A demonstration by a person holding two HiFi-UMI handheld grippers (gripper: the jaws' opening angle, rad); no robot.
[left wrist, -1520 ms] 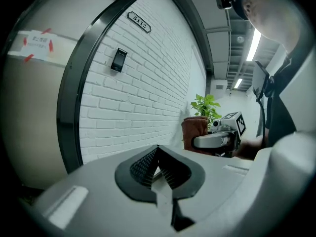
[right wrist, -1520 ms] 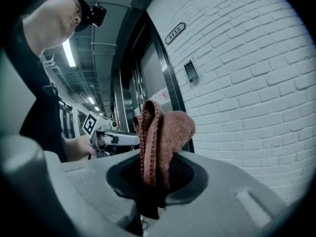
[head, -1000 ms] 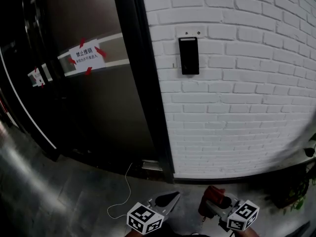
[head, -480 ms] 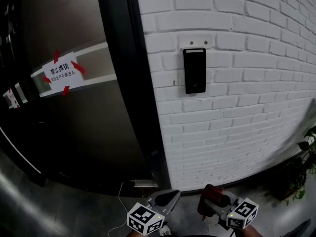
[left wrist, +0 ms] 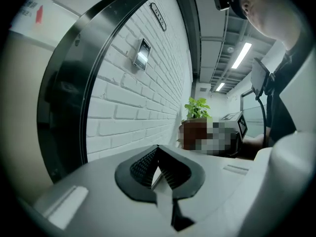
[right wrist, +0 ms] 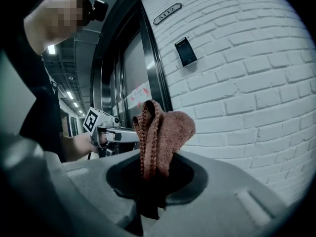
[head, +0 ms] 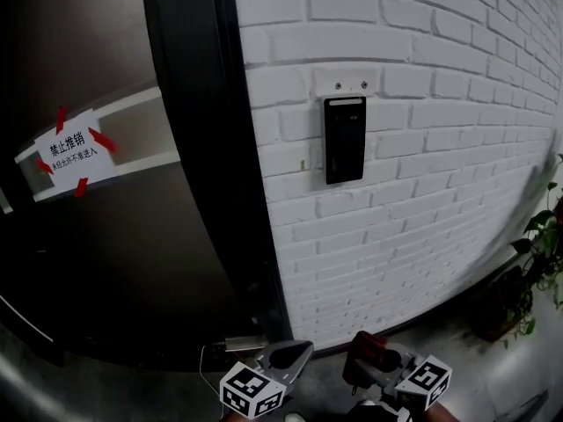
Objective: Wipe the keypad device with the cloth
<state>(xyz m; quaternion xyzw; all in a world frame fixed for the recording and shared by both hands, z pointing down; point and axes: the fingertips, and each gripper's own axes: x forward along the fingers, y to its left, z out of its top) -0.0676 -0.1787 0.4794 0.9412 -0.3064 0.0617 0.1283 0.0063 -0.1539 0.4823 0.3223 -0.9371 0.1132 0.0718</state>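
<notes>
The keypad device [head: 344, 139] is a black upright panel mounted on the white brick wall [head: 422, 183], well above both grippers. It also shows high up in the left gripper view as the keypad device [left wrist: 142, 54] and in the right gripper view as the keypad device [right wrist: 185, 52]. My right gripper [head: 368, 359] stays low at the bottom edge, shut on a bunched red-brown cloth [right wrist: 160, 132] that sticks up out of its jaws. My left gripper [head: 288, 355] hangs beside it, jaws shut with nothing between them. Neither gripper touches the wall.
A black door frame [head: 202, 148] stands left of the keypad, with a dark glass door bearing a taped paper sign [head: 69, 153]. A potted plant [head: 538, 240] stands at the right by the wall. A thin white cable [head: 208, 359] lies on the floor near the door.
The view has closed in on the wall, so the keypad looks larger and the door has slid left. Both grippers keep low at the bottom edge, the cloth still held.
</notes>
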